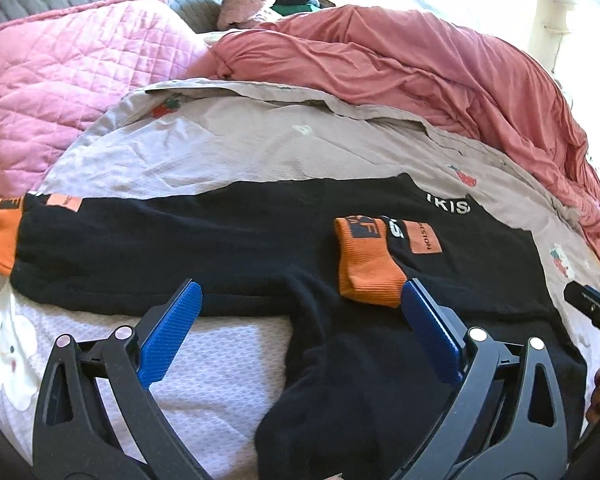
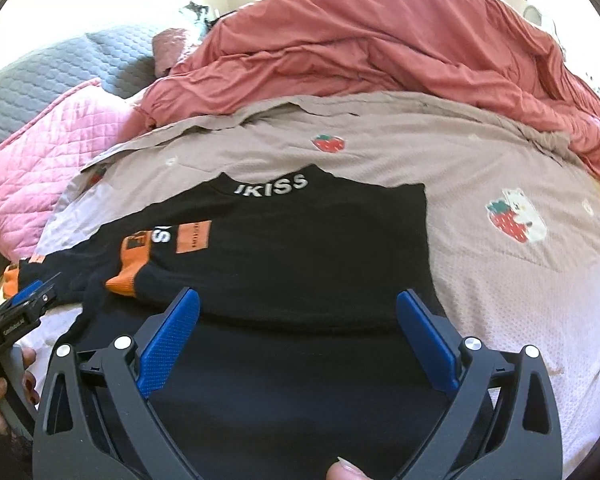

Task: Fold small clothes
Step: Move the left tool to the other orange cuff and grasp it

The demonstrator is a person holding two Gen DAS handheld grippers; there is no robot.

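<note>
The left gripper point(image 1: 300, 304) stands released, its blue ribbed pads spread wide with nothing pressed between them. Under and ahead of it lies the black knit sweater point(image 1: 228, 248), spread across the bed; black fabric runs down between the two fingers toward the camera. The folded-in orange ribbed cuff point(image 1: 366, 264) of one sleeve rests on the sweater's body, its near corner just beside the tip of the finger on the picture's right. A second orange cuff point(image 1: 2, 236) lies at the far left end of the outstretched sleeve, well apart from the gripper.

The right gripper point(image 2: 298, 304) is likewise released, pads wide apart and bare, hovering over the sweater's lower body, which fills the space between its fingers. The collar with white lettering point(image 2: 271, 186) lies beyond, away from the tips.

The sweater lies on a pale mauve bedsheet printed with strawberries point(image 2: 480, 160). Behind it a rumpled salmon-red duvet point(image 2: 380, 40) is heaped, with a pink quilted blanket point(image 1: 60, 92) to the left.
</note>
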